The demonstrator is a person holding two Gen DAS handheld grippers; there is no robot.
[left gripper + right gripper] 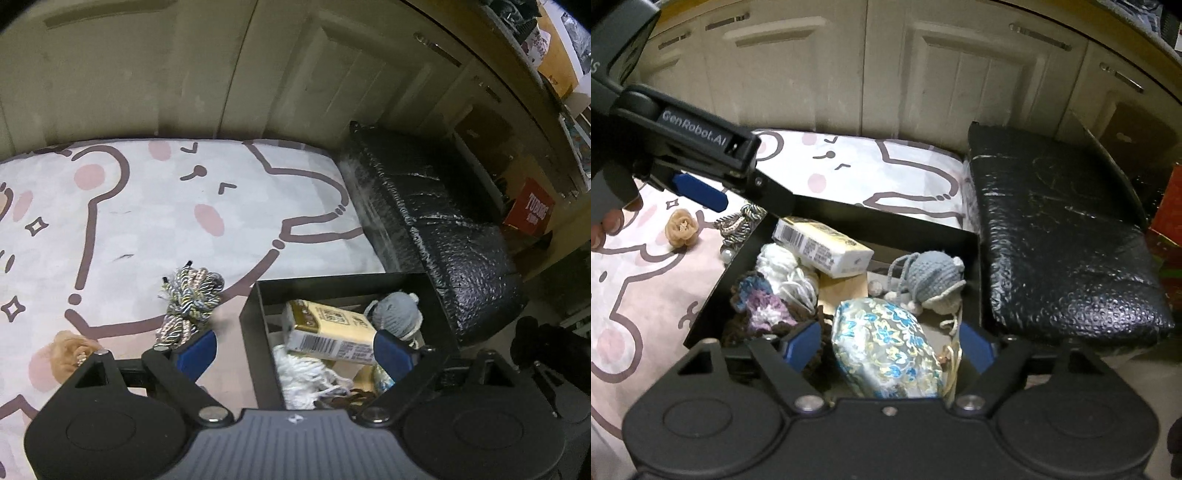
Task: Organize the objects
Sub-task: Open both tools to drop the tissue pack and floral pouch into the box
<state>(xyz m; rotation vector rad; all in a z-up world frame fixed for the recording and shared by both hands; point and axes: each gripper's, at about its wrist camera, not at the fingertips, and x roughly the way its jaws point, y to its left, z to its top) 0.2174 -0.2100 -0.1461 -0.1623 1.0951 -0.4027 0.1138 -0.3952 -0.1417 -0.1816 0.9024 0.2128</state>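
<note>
An open black box (713, 291) stands on a cartoon-print mat (639, 295). It holds a yellow carton (820, 245), white yarn (783, 271), a purple-blue crochet piece (761, 304), a grey crochet toy (932, 278) and a floral pouch (886, 343). My right gripper (888, 347) is open low over the box, with the pouch between its pads and a gap on each side. My left gripper (295, 354) is open, astride the box's left wall (258, 332), holding nothing. A braided cord (192, 299) and a beige fabric flower (68, 354) lie on the mat left of the box.
A black bubble-wrap bundle (1063, 240) lies against the box's right side. Cream cabinet doors (820, 74) close off the far side. A red carton (530, 210) stands far right. A small pearl (727, 254) rests by the box's left wall. A person's fingers (605, 225) hold the left gripper's handle.
</note>
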